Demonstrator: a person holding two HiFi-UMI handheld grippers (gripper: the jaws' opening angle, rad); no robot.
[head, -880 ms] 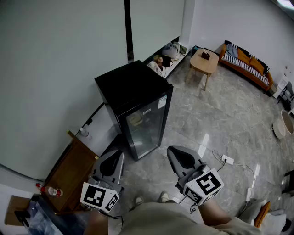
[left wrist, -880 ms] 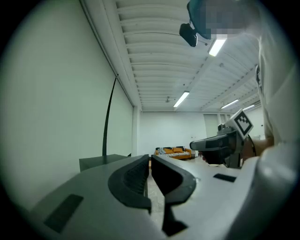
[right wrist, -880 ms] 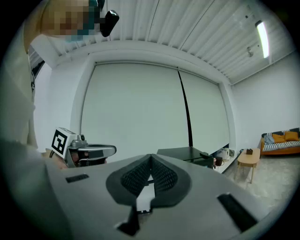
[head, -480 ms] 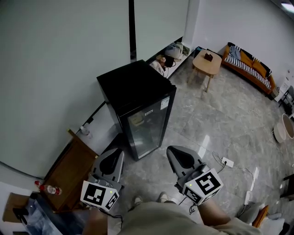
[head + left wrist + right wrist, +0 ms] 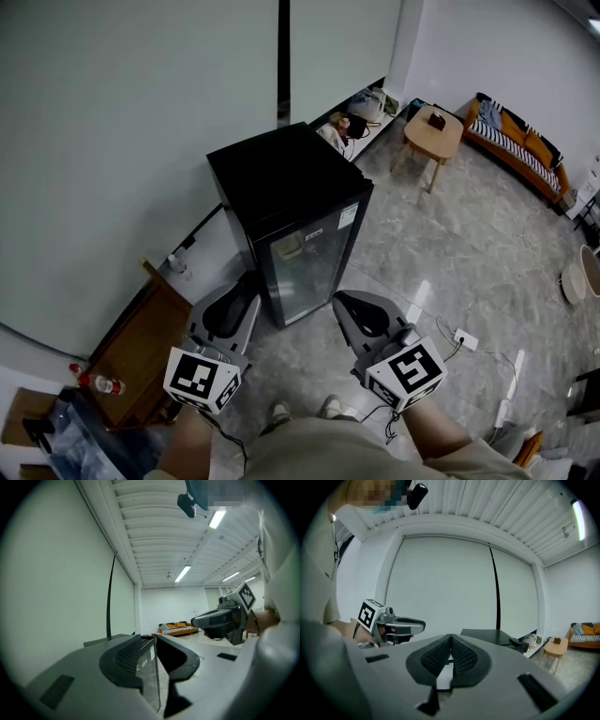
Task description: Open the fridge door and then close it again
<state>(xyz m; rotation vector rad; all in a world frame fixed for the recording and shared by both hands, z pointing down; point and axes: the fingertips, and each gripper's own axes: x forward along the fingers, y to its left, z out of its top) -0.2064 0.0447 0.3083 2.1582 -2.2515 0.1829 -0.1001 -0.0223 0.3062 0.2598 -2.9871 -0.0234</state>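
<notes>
**Two grippers hover before a shut fridge**

The small black fridge (image 5: 281,178) stands a little way off the pale wall (image 5: 112,141). Its tall glass door (image 5: 305,267) is shut flush and faces the person. The left gripper (image 5: 239,300) hovers just off the fridge's near-left corner without touching it. Its fingers are spread a little way with nothing pinched, and in its own view the slit between them frames the door's upright edge, well apart. The right gripper (image 5: 352,309) hangs off the door's right side, clear of the glass. Its ribbed pads (image 5: 464,656) are pressed tight together and hold nothing.

Room to move? Plenty on the right. Grey marbled floor tiles (image 5: 450,244) run open from the door's right edge out to the round pale wooden table (image 5: 436,131). Beyond it an orange sofa (image 5: 520,145) sits along the far wall. A white power strip (image 5: 464,339) with a thin cable lies on the floor to the right of the right gripper.

The left side is tight. A brown wooden cabinet (image 5: 141,347) sits close beside the left gripper. Only a narrow strip separates fridge and wall, and a small clear bottle (image 5: 178,267) stands in it. Past the fridge, a heap of bags (image 5: 352,122) lies at the foot of the wall. The person's pale shoes (image 5: 305,410) are planted just short of the door.
</notes>
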